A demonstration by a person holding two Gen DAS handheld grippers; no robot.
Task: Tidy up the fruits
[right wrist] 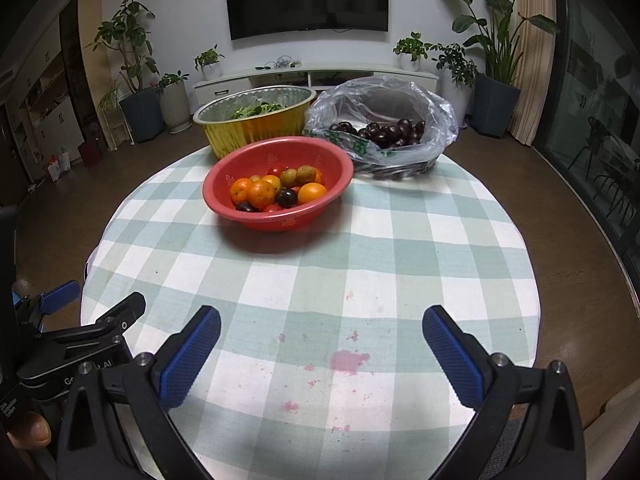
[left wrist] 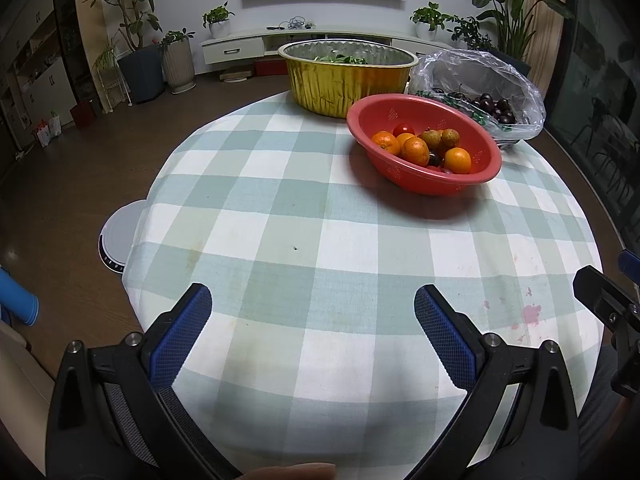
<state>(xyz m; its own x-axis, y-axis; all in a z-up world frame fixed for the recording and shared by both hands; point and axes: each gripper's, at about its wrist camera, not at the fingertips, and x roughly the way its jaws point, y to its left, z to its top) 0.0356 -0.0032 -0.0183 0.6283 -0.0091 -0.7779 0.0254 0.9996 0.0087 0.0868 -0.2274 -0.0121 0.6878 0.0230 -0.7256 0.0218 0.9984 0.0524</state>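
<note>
A red colander bowl [left wrist: 472, 184] [right wrist: 256, 216] on the far part of the table holds oranges [left wrist: 415, 151] [right wrist: 262, 194], small red tomatoes, lychees [right wrist: 305, 175] and dark plums [right wrist: 286, 197]. Behind it stand a gold foil basin [left wrist: 320, 84] [right wrist: 248, 132] with greens and a clear plastic bag [left wrist: 516, 80] [right wrist: 436, 120] of dark plums. My left gripper [left wrist: 313, 304] is open and empty above the near table edge. My right gripper [right wrist: 321, 324] is open and empty, also near the front edge, far from the bowl.
The round table has a green-and-white checked cloth [left wrist: 280, 208] [right wrist: 400, 248] with pink stains [right wrist: 350, 360] near the front. A white round object [left wrist: 118, 236] sits on the floor at the table's left. Potted plants, a TV cabinet and a glass door surround the table.
</note>
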